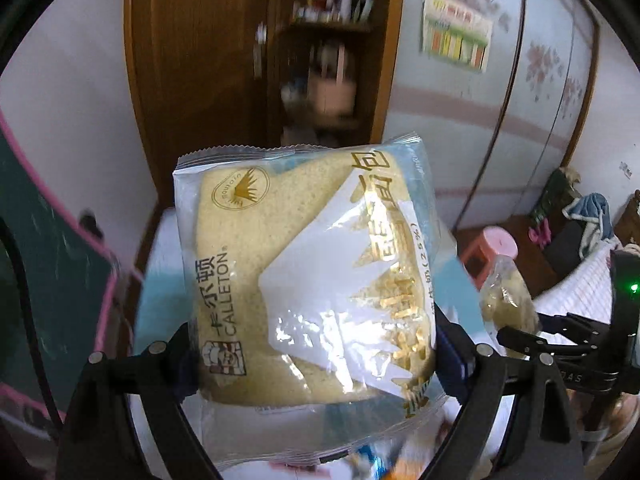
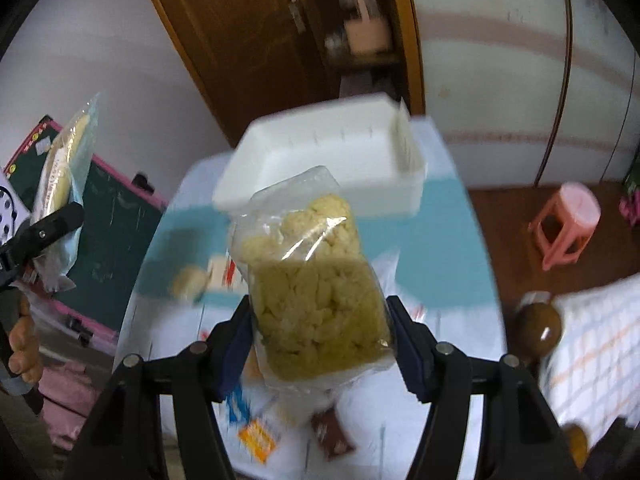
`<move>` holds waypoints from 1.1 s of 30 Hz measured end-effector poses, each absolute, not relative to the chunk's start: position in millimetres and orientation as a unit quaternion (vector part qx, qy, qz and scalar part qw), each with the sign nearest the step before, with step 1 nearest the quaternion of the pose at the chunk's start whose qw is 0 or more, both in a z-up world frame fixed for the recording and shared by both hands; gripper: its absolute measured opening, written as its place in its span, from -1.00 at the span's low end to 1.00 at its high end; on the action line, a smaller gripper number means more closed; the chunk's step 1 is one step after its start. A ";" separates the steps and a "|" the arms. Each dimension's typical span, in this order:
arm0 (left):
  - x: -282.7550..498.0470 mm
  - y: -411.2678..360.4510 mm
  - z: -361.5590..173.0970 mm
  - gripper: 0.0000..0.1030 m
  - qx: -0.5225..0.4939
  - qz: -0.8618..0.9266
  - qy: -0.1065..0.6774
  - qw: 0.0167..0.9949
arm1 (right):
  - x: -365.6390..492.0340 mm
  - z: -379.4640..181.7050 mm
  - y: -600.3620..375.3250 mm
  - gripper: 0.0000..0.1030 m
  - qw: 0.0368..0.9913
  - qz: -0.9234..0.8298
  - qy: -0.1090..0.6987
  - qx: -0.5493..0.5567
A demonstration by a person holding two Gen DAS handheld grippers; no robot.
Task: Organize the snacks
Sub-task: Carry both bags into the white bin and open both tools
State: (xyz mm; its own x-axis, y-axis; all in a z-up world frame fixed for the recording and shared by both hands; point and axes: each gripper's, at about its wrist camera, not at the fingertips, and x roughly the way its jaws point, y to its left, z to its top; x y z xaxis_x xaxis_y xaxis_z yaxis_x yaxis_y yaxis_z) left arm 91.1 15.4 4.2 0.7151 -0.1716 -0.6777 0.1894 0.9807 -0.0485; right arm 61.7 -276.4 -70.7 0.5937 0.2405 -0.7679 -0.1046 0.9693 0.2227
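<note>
My left gripper (image 1: 316, 352) is shut on a wrapped Calleton bread package (image 1: 304, 280), held up in the air and filling the left wrist view. My right gripper (image 2: 320, 332) is shut on a clear bag of pale yellow puffed snack (image 2: 316, 300), lifted above the table. A white plastic bin (image 2: 320, 160) stands on the far part of the blue and white table (image 2: 432, 264). In the right wrist view the bread package (image 2: 64, 168) and one left finger (image 2: 52, 224) show at the far left. The clear bag (image 1: 508, 300) appears at the right of the left wrist view.
Small snack packets lie on the table: an orange one (image 2: 258, 438), a brown one (image 2: 332, 436), a red and white one (image 2: 224, 272) and a round yellow piece (image 2: 188, 282). A green chalkboard (image 2: 112, 232) leans at left. A pink stool (image 2: 568, 220) stands on the floor at right.
</note>
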 end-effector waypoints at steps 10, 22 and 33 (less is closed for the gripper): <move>218.2 -27.5 38.9 0.78 0.041 -0.061 0.300 0.951 | 202.2 17.8 -287.2 0.24 0.920 0.045 0.372 0.114; 337.9 -61.9 -49.5 0.81 0.076 -0.063 0.401 0.911 | 293.0 -28.1 -263.4 0.27 0.901 0.009 0.425 0.088; 360.9 -53.1 -82.9 1.00 0.032 -0.083 0.437 0.895 | 289.2 -57.2 -274.5 0.95 0.905 -0.002 0.409 0.116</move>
